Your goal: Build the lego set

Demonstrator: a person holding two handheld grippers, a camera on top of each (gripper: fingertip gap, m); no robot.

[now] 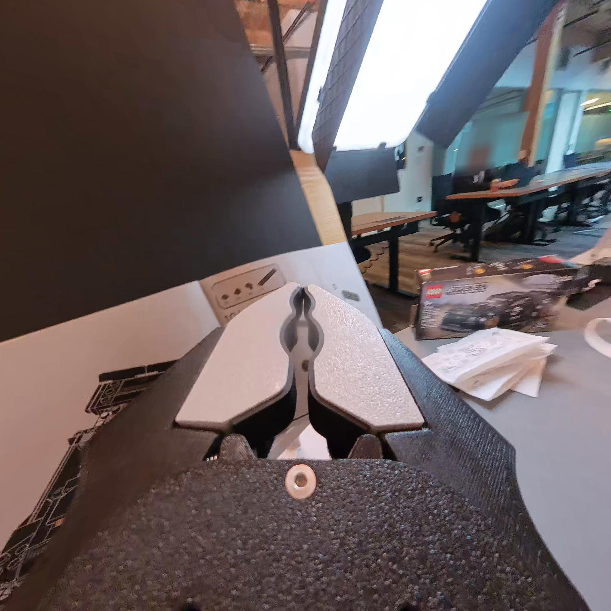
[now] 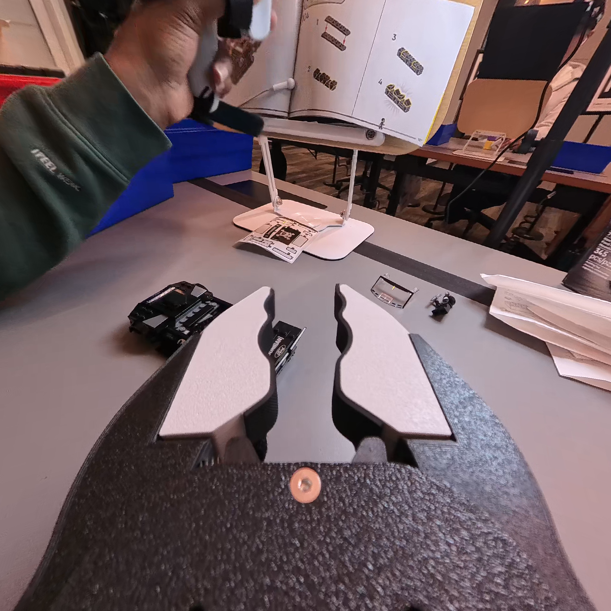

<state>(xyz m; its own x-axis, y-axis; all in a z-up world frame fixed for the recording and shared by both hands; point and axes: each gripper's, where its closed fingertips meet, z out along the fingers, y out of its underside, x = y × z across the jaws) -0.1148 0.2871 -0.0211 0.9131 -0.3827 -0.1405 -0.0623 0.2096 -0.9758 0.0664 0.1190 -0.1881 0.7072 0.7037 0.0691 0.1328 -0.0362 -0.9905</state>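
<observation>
My left gripper [image 1: 302, 294] is shut, with its tips against a page of the open instruction booklet [image 1: 165, 330]. I cannot tell if a page is pinched. In the right wrist view the hand [image 2: 155, 56] holding it is raised at the left side of the booklet [image 2: 380, 66] on its white stand [image 2: 330, 234]. My right gripper [image 2: 304, 294] is open and empty, low over the grey table [image 2: 99, 363]. A partly built black Lego car [image 2: 172, 317] lies on the table, partly hidden behind the left finger. A clear windshield piece [image 2: 393, 294] and small black parts [image 2: 443, 304] lie to the right.
A sticker sheet [image 2: 277, 238] lies on the stand's base. White paper bags [image 2: 545, 317] and the Lego box [image 2: 595, 264] are at the table's right; both also show in the left wrist view, bags [image 1: 489, 360] and box [image 1: 489, 304]. Blue bins [image 2: 205, 152] stand behind the green sleeve [image 2: 49, 165]. My right fingertips sit around 30 centimetres from my left ones. The clear windshield piece [image 2: 393, 294] is about 20 centimetres from my right fingertips and 30 centimetres from my left.
</observation>
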